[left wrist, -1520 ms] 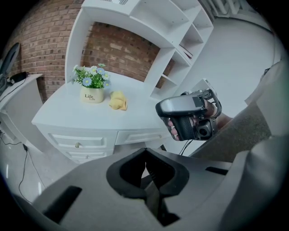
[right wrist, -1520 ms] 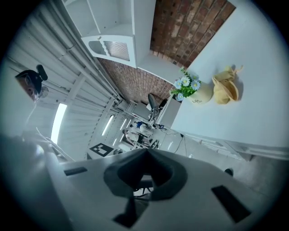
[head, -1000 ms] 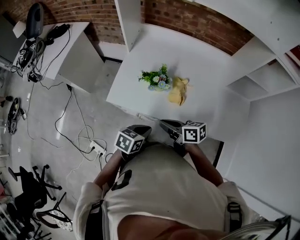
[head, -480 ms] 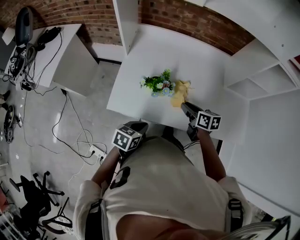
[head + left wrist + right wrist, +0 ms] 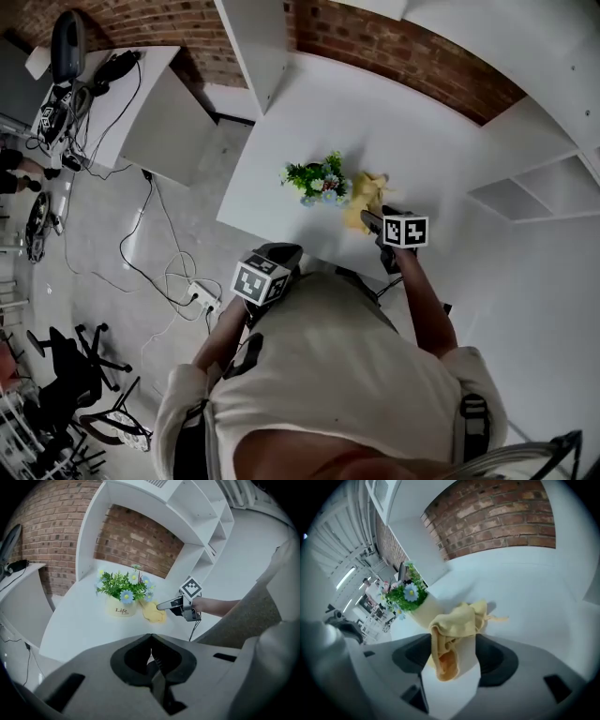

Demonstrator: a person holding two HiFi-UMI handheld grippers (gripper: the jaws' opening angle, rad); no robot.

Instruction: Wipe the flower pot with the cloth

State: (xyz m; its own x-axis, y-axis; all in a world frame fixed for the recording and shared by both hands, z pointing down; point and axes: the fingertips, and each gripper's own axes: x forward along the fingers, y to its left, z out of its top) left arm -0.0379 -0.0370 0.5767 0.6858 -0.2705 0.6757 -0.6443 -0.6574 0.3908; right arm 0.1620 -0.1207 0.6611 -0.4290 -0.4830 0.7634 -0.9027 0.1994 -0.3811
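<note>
A cream flower pot [image 5: 315, 194] with green leaves and blue and white flowers stands near the white table's [image 5: 309, 112] front edge. A crumpled yellow cloth [image 5: 364, 200] lies just right of it, touching it. My right gripper [image 5: 368, 217] reaches down over the cloth. Its jaws are opening, and the cloth [image 5: 451, 639] sits loose between them, the pot [image 5: 423, 612] just beyond. My left gripper [image 5: 284, 254] hangs shut and empty off the table's front edge. From the left gripper view the pot [image 5: 121, 607], cloth [image 5: 153, 613] and right gripper [image 5: 161, 605] lie ahead.
White shelving [image 5: 525, 187] stands at the table's right and a white panel [image 5: 258, 42] at its back left, against a brick wall [image 5: 403, 47]. A side desk [image 5: 141, 94] with cables stands to the left. A power strip [image 5: 199, 298] and office chair [image 5: 66, 375] are on the floor.
My right gripper has swung forward and down from near my body to the cloth, and its jaws have opened around it. My left gripper has shifted slightly forward and stayed shut.
</note>
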